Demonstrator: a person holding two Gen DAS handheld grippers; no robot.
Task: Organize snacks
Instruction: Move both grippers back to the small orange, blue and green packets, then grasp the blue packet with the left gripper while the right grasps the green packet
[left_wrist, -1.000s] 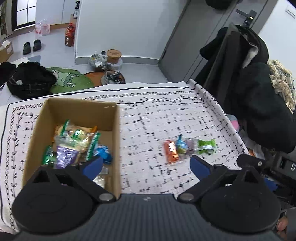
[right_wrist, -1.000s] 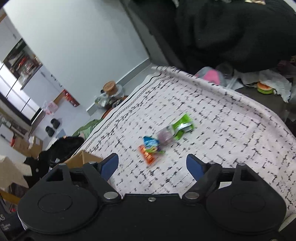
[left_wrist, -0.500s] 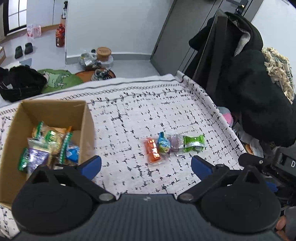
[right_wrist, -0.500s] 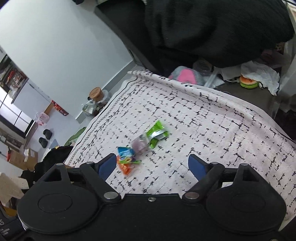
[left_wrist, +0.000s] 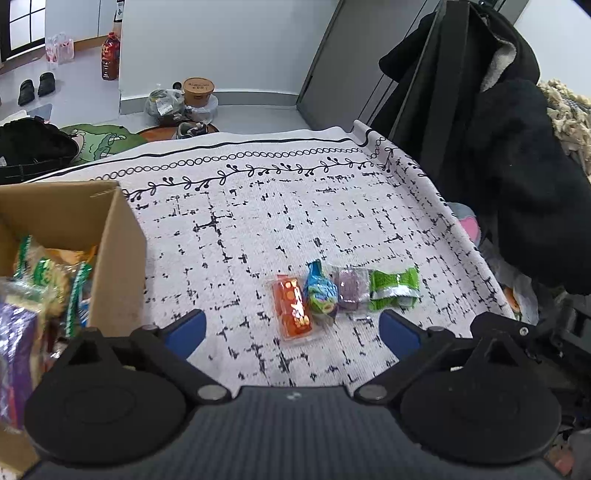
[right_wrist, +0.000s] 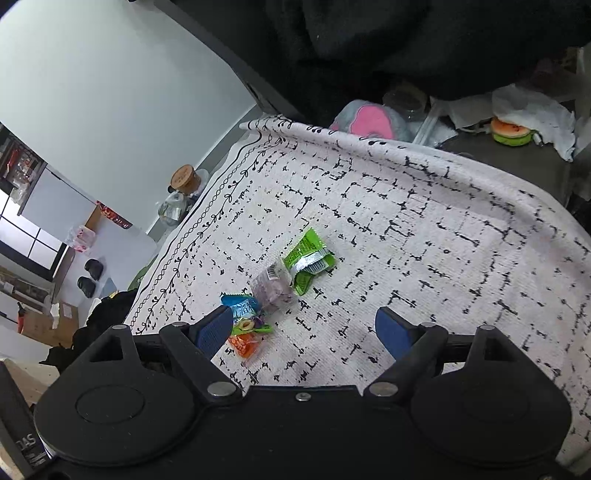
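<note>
Four small wrapped snacks lie in a touching row on the white black-patterned cloth covering the counter: an orange packet, a blue-green packet, a purple packet and a green packet. The open brown cardboard box, holding more snacks, stands well left. The left gripper and right gripper hover with jaws released, grasping nothing.

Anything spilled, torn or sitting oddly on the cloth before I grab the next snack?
Nothing stands out. Four snack packets lie in a tidy row on the cloth, intact; the cardboard box stands upright. Both tools are open, empty.
</note>
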